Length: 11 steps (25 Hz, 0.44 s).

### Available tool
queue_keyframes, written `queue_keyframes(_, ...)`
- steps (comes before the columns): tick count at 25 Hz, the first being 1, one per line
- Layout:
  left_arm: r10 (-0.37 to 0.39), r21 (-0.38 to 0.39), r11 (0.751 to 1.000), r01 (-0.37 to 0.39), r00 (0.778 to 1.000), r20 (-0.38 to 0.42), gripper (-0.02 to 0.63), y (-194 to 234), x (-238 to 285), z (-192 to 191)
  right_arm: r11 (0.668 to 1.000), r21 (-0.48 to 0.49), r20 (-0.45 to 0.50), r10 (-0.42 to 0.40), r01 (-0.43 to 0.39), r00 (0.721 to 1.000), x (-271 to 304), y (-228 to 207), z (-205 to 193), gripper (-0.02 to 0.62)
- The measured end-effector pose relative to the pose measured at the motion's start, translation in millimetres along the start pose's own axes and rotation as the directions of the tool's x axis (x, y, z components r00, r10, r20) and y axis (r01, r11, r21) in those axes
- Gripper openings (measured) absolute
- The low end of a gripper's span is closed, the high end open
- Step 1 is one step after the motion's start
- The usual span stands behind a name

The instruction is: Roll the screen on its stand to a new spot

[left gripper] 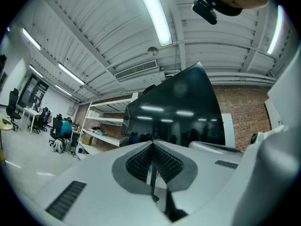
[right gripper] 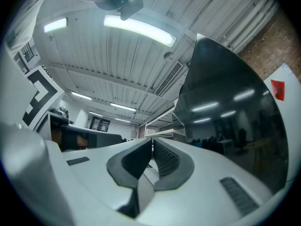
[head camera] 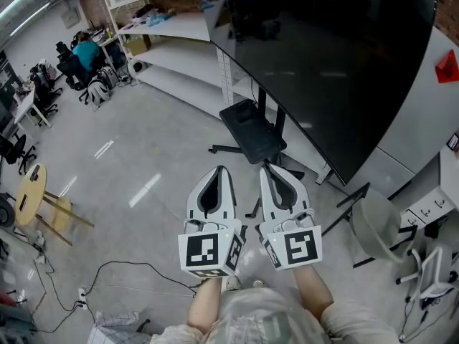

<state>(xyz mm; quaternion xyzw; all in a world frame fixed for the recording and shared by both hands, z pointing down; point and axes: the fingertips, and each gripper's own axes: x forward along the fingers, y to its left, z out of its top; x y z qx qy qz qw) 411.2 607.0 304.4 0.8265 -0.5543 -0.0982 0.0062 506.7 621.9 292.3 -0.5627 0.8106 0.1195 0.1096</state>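
The large black screen (head camera: 337, 56) fills the upper right of the head view, tilted on its black stand, which has a flat shelf (head camera: 251, 129) and low wheeled legs (head camera: 228, 149). My left gripper (head camera: 220, 170) and right gripper (head camera: 265, 168) are side by side just in front of the shelf and point towards it, apart from the stand. Both are shut with nothing between the jaws. In the left gripper view the screen (left gripper: 178, 112) rises beyond the shut left gripper (left gripper: 152, 144). In the right gripper view the screen (right gripper: 230, 112) stands to the right of the shut right gripper (right gripper: 152, 139).
White shelving (head camera: 172, 27) runs behind the screen at the back. A seated person (head camera: 87, 51) works at desks far left. A round wooden stool (head camera: 32, 192) and floor cables (head camera: 107, 271) lie left. A grey chair (head camera: 380, 228) stands at the right by a white cabinet (head camera: 423, 120).
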Motion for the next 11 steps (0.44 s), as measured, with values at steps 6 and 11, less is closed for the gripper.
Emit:
queue_keyframes(6, -0.003, -0.011, 1.000, 0.003, 1.000, 0.007, 0.015, 3, -7, 7, 1.000, -0.006, -0.014, 0.010, -0.010, 1.000, -2, 6, -3, 0.026)
queue_keyframes(11, -0.001, -0.029, 1.000, 0.001, 1.000, 0.012, 0.015, 8, -11, 9, 1.000, -0.001, -0.012, 0.025, -0.025, 1.000, -2, 14, -1, 0.023)
